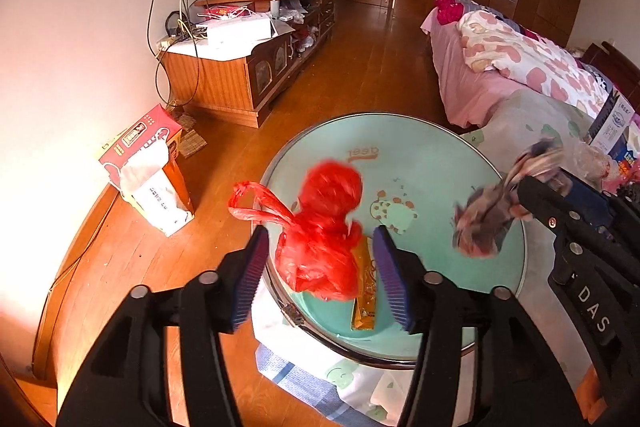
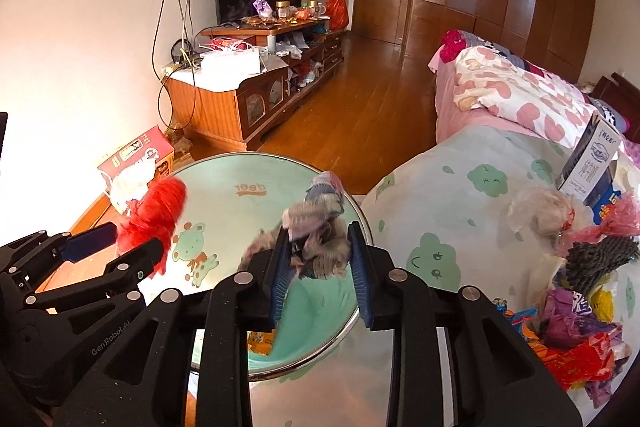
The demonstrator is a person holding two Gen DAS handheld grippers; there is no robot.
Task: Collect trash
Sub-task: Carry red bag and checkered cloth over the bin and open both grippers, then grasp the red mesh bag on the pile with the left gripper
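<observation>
Crumpled red plastic bag (image 1: 320,231) loose between wide left gripper (image 1: 320,279) fingers: light, slippery; best pinched at knotted neck.

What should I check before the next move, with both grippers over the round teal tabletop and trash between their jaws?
1. Left gripper clear of the red bag: ok, both pads stand apart from it.
2. Right gripper holding the crumpled wrapper: cannot tell, the wrapper fills the gap but is blurred.
3. Red bag settled on the round teal tabletop: cannot tell, it is blurred and its handle loop hangs past the rim.
4. Gold sachet collected: not ok, it lies loose on the tabletop beside the bag.
5. Grippers apart from each other: ok.
6. Trash pile on the bed cover collected: not ok.
</observation>
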